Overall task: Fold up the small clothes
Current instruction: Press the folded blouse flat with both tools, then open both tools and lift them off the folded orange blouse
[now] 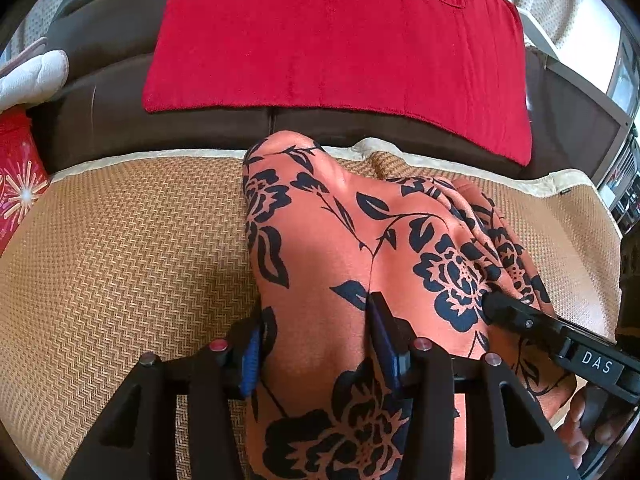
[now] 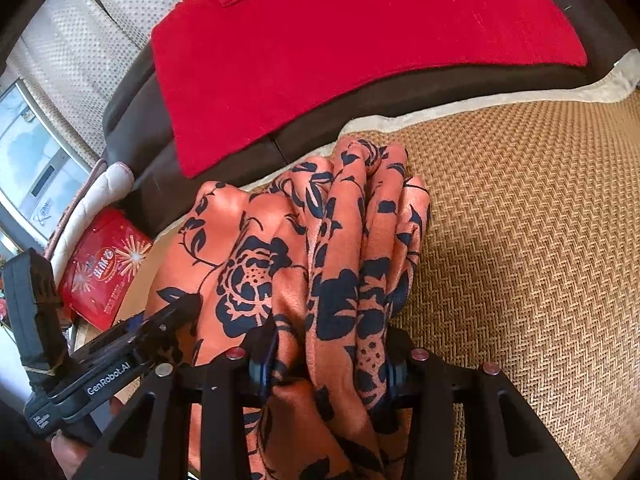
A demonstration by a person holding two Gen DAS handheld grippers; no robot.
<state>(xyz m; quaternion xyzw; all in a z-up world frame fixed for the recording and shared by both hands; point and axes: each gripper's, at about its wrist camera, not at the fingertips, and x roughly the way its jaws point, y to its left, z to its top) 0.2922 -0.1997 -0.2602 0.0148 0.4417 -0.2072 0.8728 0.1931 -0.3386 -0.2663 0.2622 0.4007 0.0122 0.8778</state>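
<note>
Currently the orange garment with black floral print (image 1: 340,248) lies bunched on the woven tan mat (image 1: 120,248), running from the mat's far cream-edged border down to the bottom centre of the left wrist view. In the right wrist view the same cloth (image 2: 288,264) is gathered into several upright folds, left of centre, with bare mat (image 2: 520,248) to its right.

Left gripper (image 1: 316,344): jaws partly apart, blue-padded fingers (image 1: 250,360) straddling a broad strip of the fabric. Cloth fills the gap; whether the pads actually press on it cannot be told.

Right gripper (image 2: 326,360): jaws partly apart, a thick bundle of folds passing between them. Firm clamping cannot be confirmed here either. Its finger also enters the left wrist view from lower right, tip resting on the print (image 1: 496,304).

Writing noted:
- "DAS" in white letters on the right gripper's body, lower right of the left wrist view.
- "GenRobot.AI" on the left gripper's body, lower left of the right wrist view.
- Red packet with starburst graphics (image 2: 104,268), left edge; its characters are too small to read.

Background: red towel (image 1: 340,40) spread over the dark brown sofa back (image 1: 100,92), upper half of both views. White quilted cushion (image 1: 32,76), upper left.
</note>
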